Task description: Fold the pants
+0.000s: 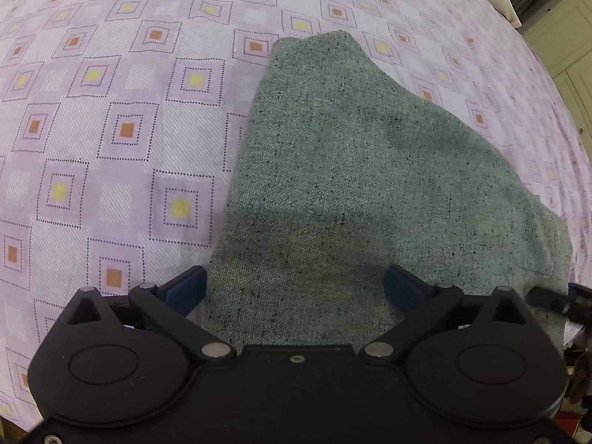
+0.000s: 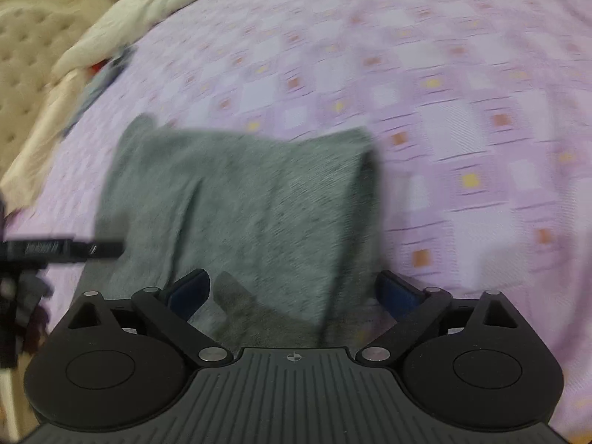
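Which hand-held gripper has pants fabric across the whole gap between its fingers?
The left hand-held gripper: grey pants span its gap; the right hand-held gripper also shows bedsheet.

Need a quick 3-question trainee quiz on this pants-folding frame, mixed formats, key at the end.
1. True or false: the grey speckled woven pants lie on a lilac bedsheet printed with squares.
2. The left tongs are: A) clamped on fabric, B) spread open above the pants, C) out of view.
3. Fill in: in the right wrist view, the right tongs stand ____ over the pants' near edge.

Key: 1 true; 2 B; 3 open.
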Action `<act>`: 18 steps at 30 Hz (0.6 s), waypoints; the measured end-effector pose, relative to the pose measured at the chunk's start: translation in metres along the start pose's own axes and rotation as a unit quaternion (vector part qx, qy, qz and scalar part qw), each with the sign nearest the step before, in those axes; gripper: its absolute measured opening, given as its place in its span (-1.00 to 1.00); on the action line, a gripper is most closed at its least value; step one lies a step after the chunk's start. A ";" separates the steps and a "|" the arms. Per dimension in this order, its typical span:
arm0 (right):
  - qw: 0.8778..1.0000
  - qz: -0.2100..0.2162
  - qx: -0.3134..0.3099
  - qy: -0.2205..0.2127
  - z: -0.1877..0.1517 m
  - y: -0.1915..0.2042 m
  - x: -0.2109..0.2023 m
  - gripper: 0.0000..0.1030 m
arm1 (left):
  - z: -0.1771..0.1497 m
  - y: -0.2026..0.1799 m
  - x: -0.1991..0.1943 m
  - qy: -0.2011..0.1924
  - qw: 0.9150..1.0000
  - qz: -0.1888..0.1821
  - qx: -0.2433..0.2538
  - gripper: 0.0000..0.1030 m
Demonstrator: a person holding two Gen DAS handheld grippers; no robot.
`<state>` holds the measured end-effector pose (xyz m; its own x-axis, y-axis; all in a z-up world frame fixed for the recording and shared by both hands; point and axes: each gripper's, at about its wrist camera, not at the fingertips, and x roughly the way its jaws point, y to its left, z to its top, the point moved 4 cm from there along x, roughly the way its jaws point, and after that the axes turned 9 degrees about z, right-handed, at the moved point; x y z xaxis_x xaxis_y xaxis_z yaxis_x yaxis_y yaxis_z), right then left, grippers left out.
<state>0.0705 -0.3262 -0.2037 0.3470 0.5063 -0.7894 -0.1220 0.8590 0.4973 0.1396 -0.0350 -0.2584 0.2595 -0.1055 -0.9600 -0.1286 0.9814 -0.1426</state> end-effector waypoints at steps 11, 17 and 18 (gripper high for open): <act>0.983 -0.042 -0.166 -0.062 0.084 0.108 -0.003 0.04 | 0.004 -0.001 -0.012 -0.001 1.000 0.020 0.000 0.34; 0.973 0.021 -0.228 -0.034 0.123 0.188 0.069 -0.53 | 0.018 0.039 -0.047 -0.036 0.998 0.024 -0.043 0.16; 0.970 0.024 -0.240 -0.029 0.127 0.199 0.083 -0.59 | 0.020 0.046 -0.051 -0.041 0.998 0.027 -0.040 0.16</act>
<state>0.1930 -0.1228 -0.1247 0.3807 0.5536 -0.7407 -0.5532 0.7782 0.2973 0.1393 0.0190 -0.2116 0.3274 -0.0362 -0.9442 -0.2205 0.9688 -0.1135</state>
